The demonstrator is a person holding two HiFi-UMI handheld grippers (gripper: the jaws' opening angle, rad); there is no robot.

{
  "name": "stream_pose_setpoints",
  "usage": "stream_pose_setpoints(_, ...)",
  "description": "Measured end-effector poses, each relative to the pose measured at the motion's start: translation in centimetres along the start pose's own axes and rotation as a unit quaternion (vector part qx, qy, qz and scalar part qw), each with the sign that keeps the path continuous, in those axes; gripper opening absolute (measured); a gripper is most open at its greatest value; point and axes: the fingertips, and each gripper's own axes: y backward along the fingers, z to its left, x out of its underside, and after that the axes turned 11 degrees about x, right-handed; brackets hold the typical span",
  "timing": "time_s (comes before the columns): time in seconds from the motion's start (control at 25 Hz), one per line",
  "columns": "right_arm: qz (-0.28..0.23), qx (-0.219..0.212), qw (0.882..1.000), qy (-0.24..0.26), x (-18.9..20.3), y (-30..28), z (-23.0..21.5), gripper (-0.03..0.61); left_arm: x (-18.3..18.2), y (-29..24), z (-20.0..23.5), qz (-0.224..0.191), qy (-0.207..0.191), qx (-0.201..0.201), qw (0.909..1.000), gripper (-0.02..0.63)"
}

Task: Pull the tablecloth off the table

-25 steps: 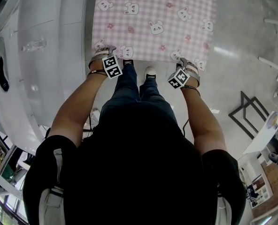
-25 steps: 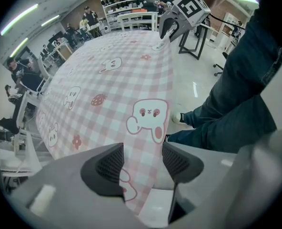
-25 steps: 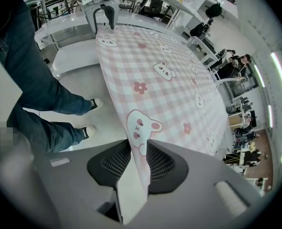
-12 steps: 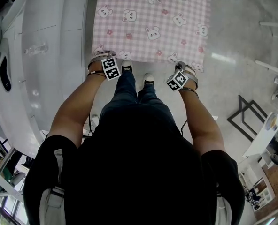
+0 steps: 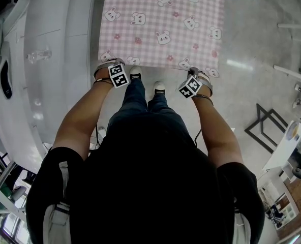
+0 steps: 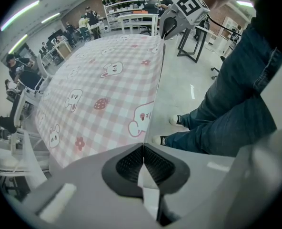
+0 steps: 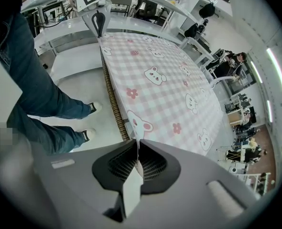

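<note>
1. While the pink checked tablecloth lay spread flat over the table, each of its two near corners was caught in a tool.
2. The left gripper pointed straight down at the near left corner. Its jaws were pressed together on a thin fold of the hem, which showed white between the pads.
3. The right gripper sat at the near right corner. Its jaws had just been closing and pinched the edge of the cloth, which ran up and away from between them.
4. Taking both corners at once probably served to share the pull evenly, so the cloth would slide toward the person instead of skewing or bunching.
5. The person stood close to the near edge with both shoes beside the table. The pull therefore seemed likely to need a step back.
6. Nothing stood on the visible cloth to topple. The likelier trouble was so thin a hem slipping from the pads.
</note>
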Motion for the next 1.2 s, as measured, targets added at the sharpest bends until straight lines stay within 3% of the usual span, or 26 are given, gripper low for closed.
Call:
stream_pose_setpoints(0.52,-0.012,-0.016,1.0,-0.009,-1.9,1.1,-2.8,0.029,-0.2,3.4,2.0,-0.012,0.032,-0.003,0.9994,0.003)
stream_pose_setpoints(1.2,-0.051,-0.02,0.998,-0.009,-0.1,5.2,-1.7,0.029,-1.4,8.8,-0.8,-0.019,0.04,-0.067,0.9968,0.003)
